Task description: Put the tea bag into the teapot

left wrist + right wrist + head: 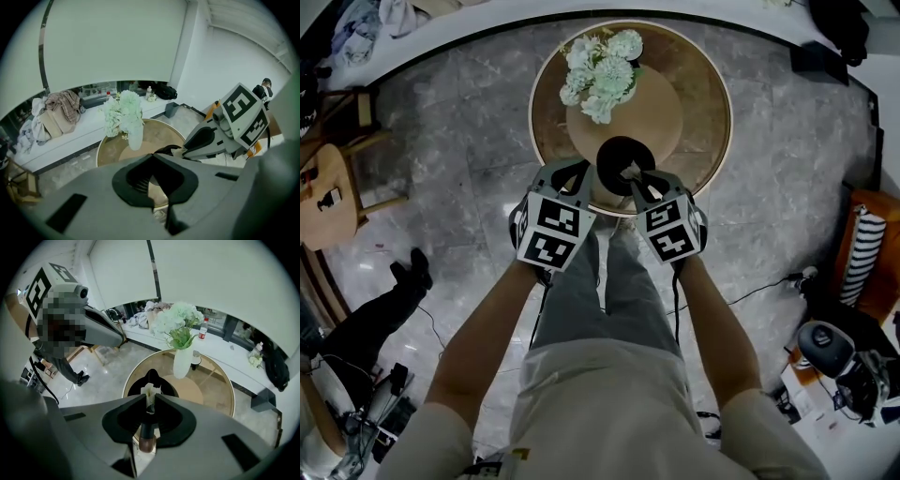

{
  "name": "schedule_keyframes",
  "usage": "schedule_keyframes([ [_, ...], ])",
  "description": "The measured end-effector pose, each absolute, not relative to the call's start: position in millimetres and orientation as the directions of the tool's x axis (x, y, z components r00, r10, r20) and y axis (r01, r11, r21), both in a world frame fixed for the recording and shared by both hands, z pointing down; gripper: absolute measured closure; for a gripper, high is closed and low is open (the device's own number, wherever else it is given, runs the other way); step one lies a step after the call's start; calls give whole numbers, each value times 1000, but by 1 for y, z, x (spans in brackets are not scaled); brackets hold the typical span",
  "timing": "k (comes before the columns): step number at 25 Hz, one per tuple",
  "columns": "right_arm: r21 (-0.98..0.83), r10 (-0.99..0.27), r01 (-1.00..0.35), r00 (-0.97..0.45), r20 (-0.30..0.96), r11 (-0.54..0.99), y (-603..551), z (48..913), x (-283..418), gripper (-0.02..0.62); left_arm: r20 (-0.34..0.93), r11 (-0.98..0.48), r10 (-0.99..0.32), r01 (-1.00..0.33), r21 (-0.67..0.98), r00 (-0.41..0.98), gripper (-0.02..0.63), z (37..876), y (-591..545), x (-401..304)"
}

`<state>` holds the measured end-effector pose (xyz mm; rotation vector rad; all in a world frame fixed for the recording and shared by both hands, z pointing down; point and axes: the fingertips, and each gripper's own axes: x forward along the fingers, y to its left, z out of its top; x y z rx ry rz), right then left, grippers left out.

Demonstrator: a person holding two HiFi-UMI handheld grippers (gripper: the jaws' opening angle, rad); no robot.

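A black teapot point(617, 156) stands on a round wooden board point(661, 117) near the front edge of the round table point(713, 103). My right gripper point(634, 176) is shut on a small white tea bag point(149, 393) and holds it just above the teapot point(151, 380). A dark handle with a brown end point(146, 442) shows beneath the jaws. My left gripper point(577, 180) hovers beside the teapot's left side; its jaws meet at the tips point(152, 156) with nothing between them. In the left gripper view the right gripper point(180, 151) and the tea bag point(176, 151) sit over the teapot point(163, 150).
A white vase of pale flowers point(600, 64) stands on the board behind the teapot. A wooden chair point(328, 202) and a standing person's legs point(389, 300) are on the marble floor at left. Bags and gear point(853, 356) lie at right.
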<state>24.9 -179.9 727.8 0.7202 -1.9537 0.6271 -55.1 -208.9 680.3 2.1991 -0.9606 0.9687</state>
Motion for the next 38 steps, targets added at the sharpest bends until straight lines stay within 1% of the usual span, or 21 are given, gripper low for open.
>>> schedule_keyframes([
  [3, -109, -213, -676, -375, 902, 729, -184, 739, 22, 543, 797, -597, -365, -778, 197, 482, 598, 694, -206, -55],
  [7, -118, -153, -645, -348, 925, 755, -184, 753, 18, 543, 804, -597, -338, -772, 218, 489, 598, 705, -206, -54],
  [12, -131, -86, -631, -301, 950, 764, -177, 772, 4, 543, 802, -595, -339, -773, 221, 491, 598, 713, -209, -72],
  [16, -116, -79, -616, -280, 957, 779, -168, 779, -13, 543, 801, -579, -334, -778, 242, 497, 598, 718, -202, -85],
  [18, -115, -74, -607, -277, 958, 786, -167, 780, -9, 540, 807, -585, -321, -774, 243, 495, 598, 718, -199, -77],
  [19, -125, -63, -602, -282, 957, 788, -167, 780, -4, 537, 810, -589, -314, -771, 243, 495, 598, 717, -199, -70],
  [22, -161, -33, -599, -300, 953, 785, -172, 779, 5, 492, 818, -595, -296, -765, 246, 493, 598, 717, -202, -54],
  [24, -158, -38, -603, -300, 953, 782, -177, 776, 7, 477, 821, -594, -294, -767, 244, 489, 598, 717, -203, -53],
  [26, -139, -52, -606, -287, 957, 783, -181, 774, 10, 475, 821, -590, -294, -769, 246, 489, 598, 715, -202, -52],
  [28, -115, -63, -603, -266, 962, 789, -183, 771, 13, 448, 818, -594, -294, -765, 249, 494, 598, 710, -200, -50],
  [35, -99, -82, -609, -262, 962, 787, -186, 760, 11, 451, 812, -605, -311, -762, 231, 494, 598, 696, -199, -56],
  [38, -110, -98, -618, -294, 951, 778, -185, 751, 9, 456, 810, -607, -318, -762, 224, 492, 598, 689, -196, -58],
])
